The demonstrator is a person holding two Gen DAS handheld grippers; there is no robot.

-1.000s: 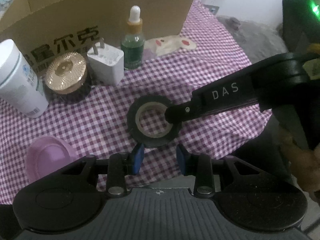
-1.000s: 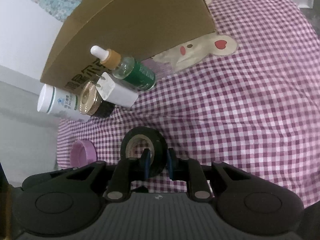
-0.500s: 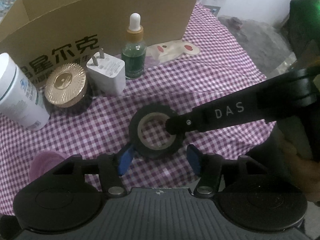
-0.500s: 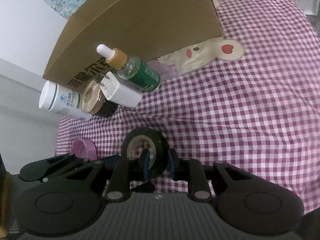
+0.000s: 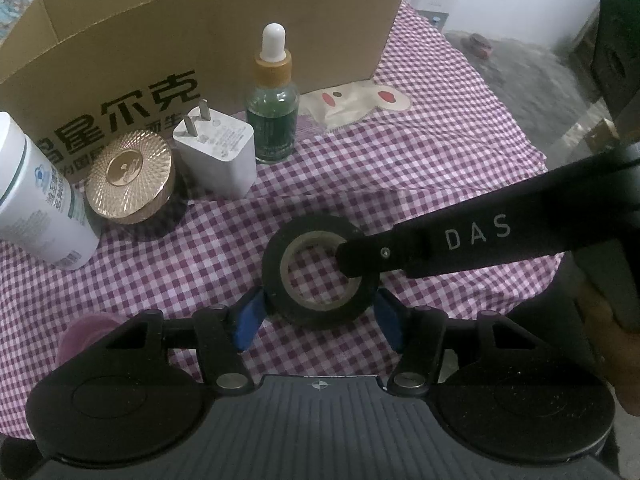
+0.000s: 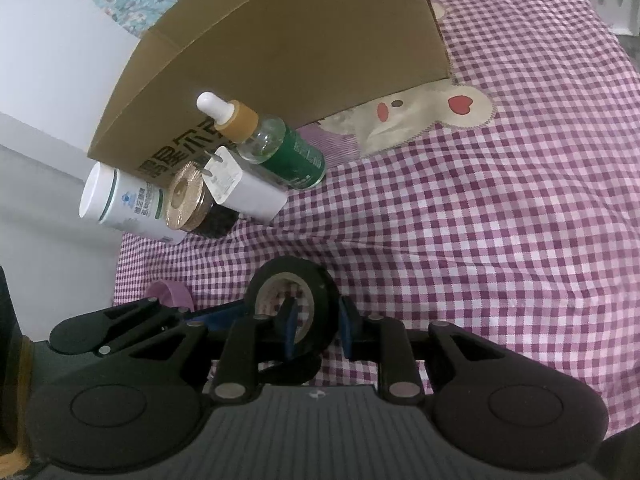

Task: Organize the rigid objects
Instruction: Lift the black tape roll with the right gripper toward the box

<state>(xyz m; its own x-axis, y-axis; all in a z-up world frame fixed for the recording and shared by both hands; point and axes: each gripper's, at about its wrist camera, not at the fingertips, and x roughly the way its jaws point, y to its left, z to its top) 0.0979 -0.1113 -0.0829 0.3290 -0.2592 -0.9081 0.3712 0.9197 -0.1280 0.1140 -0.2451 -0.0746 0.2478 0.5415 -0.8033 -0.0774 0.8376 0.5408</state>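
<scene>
Black tape roll (image 5: 320, 276) pinched through its wall by right hand-held gripper (image 6: 318, 326), flanked by spread left hand-held gripper (image 5: 318, 318), dropper bottle (image 5: 273, 108), charger (image 5: 218, 156), gold-lidded jar (image 5: 130, 176) ranged at 11 o'clock, cardboard box (image 5: 200, 36) behind, checked cloth (image 5: 400, 168) beneath.

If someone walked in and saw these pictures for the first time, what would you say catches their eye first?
Probably the black tape roll lying flat mid-cloth, with the right gripper pinching its wall, one finger inside the hole, and the left gripper spread wide around it. Next, the row before the cardboard box: white bottle, gold-lidded jar, white charger, green dropper bottle.
</scene>
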